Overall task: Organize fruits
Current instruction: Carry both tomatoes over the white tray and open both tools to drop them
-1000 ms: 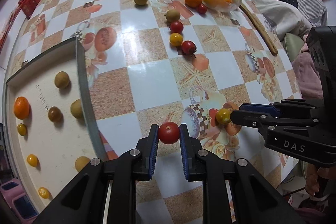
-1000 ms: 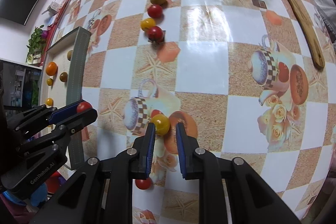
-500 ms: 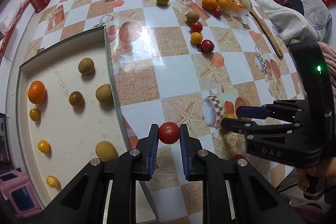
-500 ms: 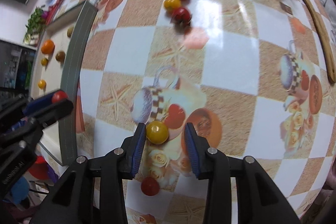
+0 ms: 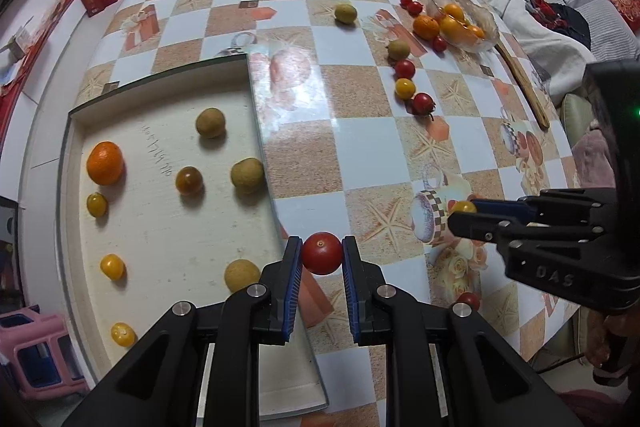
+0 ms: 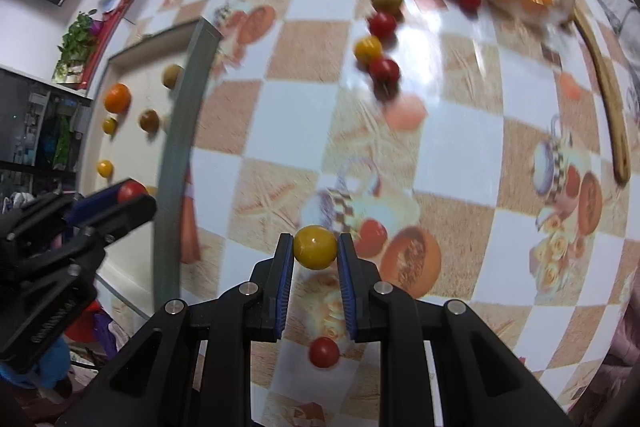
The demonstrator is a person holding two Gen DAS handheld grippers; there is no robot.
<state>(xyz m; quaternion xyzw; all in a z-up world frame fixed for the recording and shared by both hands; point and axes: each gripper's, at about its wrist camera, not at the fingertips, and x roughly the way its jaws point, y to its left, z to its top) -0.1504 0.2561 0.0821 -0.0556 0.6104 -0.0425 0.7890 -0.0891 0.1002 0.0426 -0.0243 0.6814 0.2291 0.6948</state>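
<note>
My left gripper [image 5: 322,259] is shut on a red cherry tomato [image 5: 322,253], held above the right edge of the pale tray [image 5: 168,239]. The tray holds an orange [image 5: 105,163], several brown-green round fruits and several small yellow tomatoes. My right gripper [image 6: 315,247] is shut on a yellow cherry tomato [image 6: 315,247], lifted above the checkered table. In the left wrist view the right gripper [image 5: 464,213] is at the right with the yellow tomato [image 5: 462,206] in its tips. In the right wrist view the left gripper [image 6: 132,197] is at the left.
A loose red tomato [image 6: 323,351] lies on the table near the front edge. A row of red and yellow tomatoes [image 5: 405,87] and green fruits leads to a glass bowl [image 5: 486,39] of oranges at the back right. A long wooden spoon [image 5: 520,83] lies beside it.
The right gripper's jaws have closed on the yellow tomato and lifted it. The left gripper has carried the red tomato further left, toward the tray.
</note>
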